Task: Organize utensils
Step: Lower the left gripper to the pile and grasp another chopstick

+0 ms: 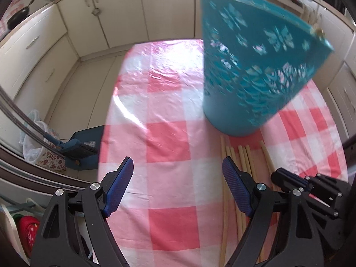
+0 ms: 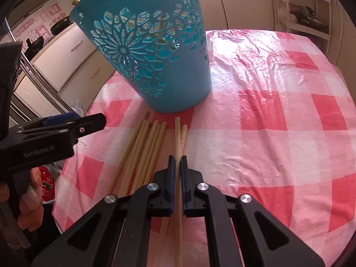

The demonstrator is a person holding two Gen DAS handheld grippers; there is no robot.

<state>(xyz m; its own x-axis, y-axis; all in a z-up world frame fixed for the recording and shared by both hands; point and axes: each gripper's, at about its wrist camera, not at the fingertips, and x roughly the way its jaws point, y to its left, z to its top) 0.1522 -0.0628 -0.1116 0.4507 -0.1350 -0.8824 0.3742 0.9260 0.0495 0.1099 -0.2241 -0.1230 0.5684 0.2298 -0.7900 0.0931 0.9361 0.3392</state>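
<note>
Table under a red-and-white checked plastic cloth [image 2: 278, 115]; its near-left edge curves away just left of the left gripper [image 1: 178, 171], floor and pale cabinets [image 1: 33, 44] beyond it. Broad bare cloth lies ahead and to the right of the right gripper [image 2: 177, 158], nothing standing on it there. Left gripper's jaws stand wide apart over bare cloth, nothing between the blue pads; the chopsticks [image 2: 153, 146] lie just to the right of its right jaw. Right gripper's jaws are drawn narrow, pinched on one chopstick [image 2: 177, 133] that runs straight out ahead between the pads and back under the body. A second stick lies touching it on the right; five more lie in a loose fan just left of the jaws, tips pointing at the holder. Seven pale wooden sticks counted in the right wrist view, plain, slim, tapering. One teal plastic holder [image 2: 155, 51], cut through with flower patterns, stands directly ahead of both grippers, just beyond the stick tips. A hand [image 2: 29, 198] grips the left gripper's handle at the left of the right wrist view.
</note>
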